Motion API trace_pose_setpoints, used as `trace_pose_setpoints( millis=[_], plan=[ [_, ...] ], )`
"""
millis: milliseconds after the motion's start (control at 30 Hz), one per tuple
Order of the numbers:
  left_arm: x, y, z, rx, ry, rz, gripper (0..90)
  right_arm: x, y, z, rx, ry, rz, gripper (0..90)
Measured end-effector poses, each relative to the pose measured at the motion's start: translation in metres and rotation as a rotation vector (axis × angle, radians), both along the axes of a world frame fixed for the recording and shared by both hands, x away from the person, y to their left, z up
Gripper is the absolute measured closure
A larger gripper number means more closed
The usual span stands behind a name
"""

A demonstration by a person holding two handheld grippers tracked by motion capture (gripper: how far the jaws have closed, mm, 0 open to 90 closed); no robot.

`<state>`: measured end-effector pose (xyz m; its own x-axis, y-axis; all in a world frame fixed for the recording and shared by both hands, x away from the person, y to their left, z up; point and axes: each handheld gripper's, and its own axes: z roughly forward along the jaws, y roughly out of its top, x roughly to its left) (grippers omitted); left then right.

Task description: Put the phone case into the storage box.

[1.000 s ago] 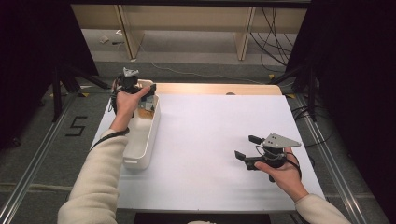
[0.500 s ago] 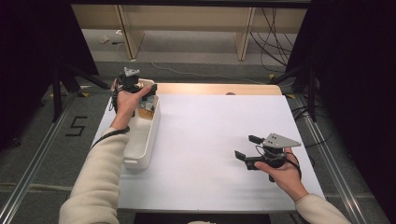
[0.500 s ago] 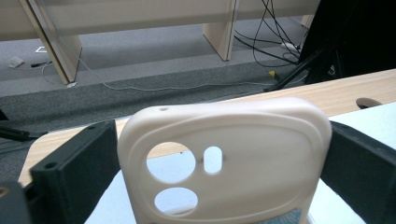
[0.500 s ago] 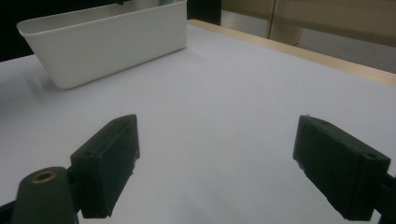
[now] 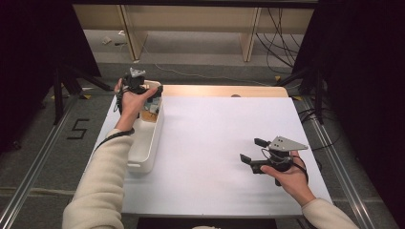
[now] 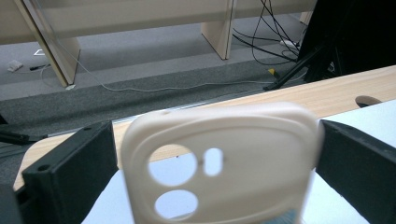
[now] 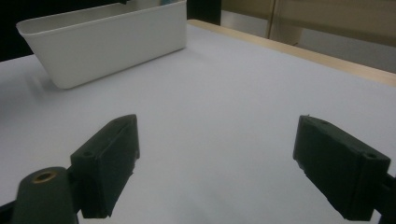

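white bin [image 5: 145, 143] along left edge, tabletop [image 5: 215, 138] elsewhere open

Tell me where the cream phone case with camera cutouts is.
The cream phone case stands between the left gripper jaws, over the white bin's far end, table's left side.

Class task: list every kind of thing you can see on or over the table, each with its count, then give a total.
Claws: 2, left claw and right claw
White bins: 1, white bin
Cream phone cases: 1, phone case, between the left claw's jaws
Total: 4
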<state>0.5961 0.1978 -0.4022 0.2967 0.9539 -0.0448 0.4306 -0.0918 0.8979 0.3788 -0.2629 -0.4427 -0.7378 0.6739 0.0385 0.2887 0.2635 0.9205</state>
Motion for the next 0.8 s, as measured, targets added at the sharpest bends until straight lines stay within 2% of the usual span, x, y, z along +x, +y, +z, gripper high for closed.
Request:
trace_pose_setpoints(
  millis=[500,800],
  plan=[
    [0.001,-0.001,0.008,0.007,-0.036,-0.002,0.0,0.000,0.001,0.000,-0.001,-0.001,-0.004,15.4],
    [-0.002,-0.004,0.023,0.014,-0.077,-0.006,0.0,0.000,0.000,0.000,-0.001,-0.004,-0.008,15.4]
  ],
)
